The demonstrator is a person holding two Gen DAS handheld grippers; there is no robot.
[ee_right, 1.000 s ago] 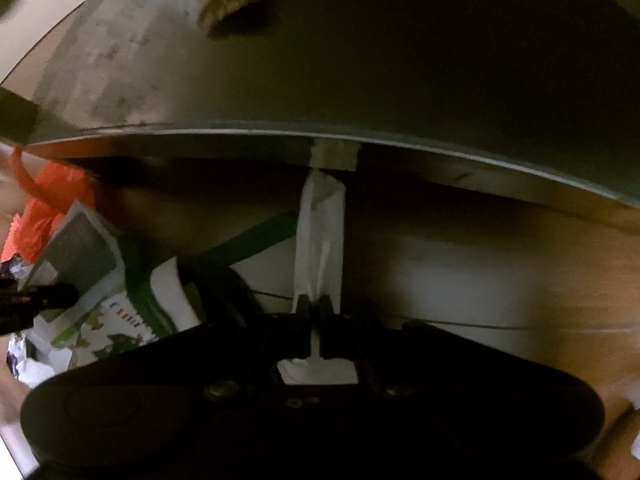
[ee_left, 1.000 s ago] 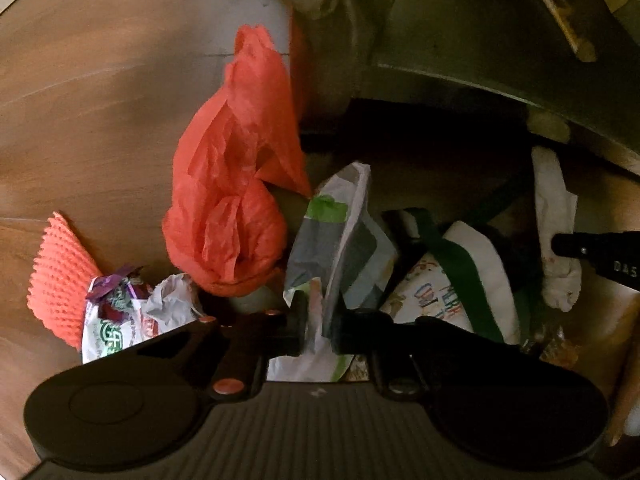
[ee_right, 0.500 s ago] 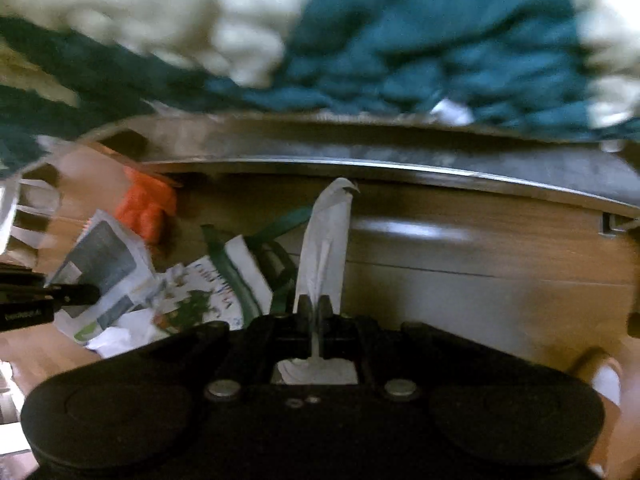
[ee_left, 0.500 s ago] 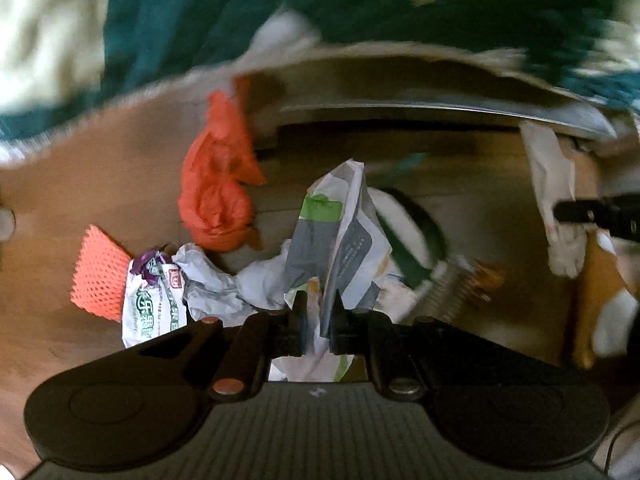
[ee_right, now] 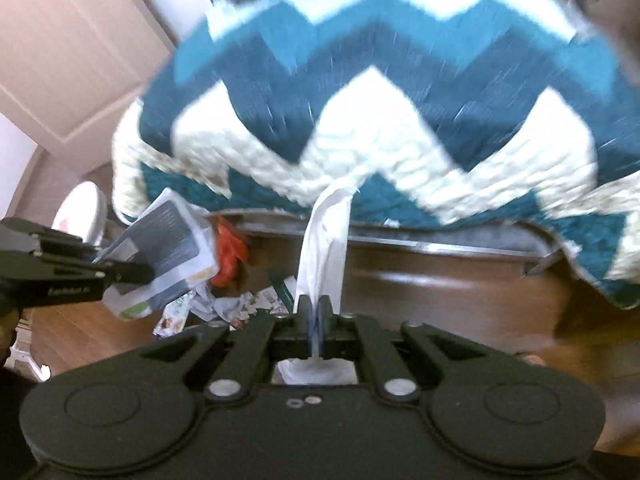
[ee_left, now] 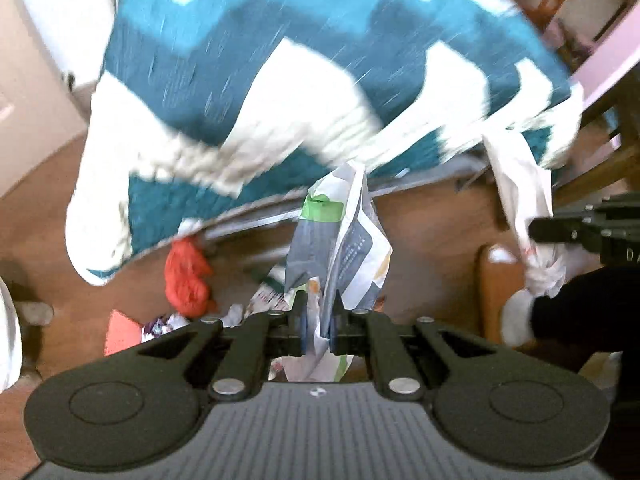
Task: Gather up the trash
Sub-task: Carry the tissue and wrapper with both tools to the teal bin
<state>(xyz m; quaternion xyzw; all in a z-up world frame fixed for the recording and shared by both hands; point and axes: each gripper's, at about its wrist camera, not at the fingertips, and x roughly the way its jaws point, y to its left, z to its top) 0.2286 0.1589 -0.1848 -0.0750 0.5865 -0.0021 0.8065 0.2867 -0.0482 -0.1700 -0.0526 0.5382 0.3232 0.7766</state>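
My left gripper [ee_left: 318, 312] is shut on a crumpled grey, green and white printed wrapper [ee_left: 340, 240], held up off the floor. It also shows in the right wrist view [ee_right: 164, 256] at the left. My right gripper [ee_right: 316, 312] is shut on a white crumpled tissue [ee_right: 326, 240], which also shows in the left wrist view [ee_left: 520, 184] at the right. On the wooden floor below lie an orange plastic bag [ee_left: 186, 276], an orange mesh piece [ee_left: 122, 330] and several small wrappers [ee_right: 224, 304].
A bed with a teal and white zigzag quilt [ee_left: 280, 80] fills the upper part of both views, its metal frame rail [ee_right: 440, 246] just above the floor. A white door [ee_right: 68, 52] stands at the left. A wooden piece [ee_left: 492, 280] is at the right.
Both grippers have risen from under the bed with the wrapper and the tissue still gripped. The quilt now fills the view and the floor trash looks smaller and farther away.
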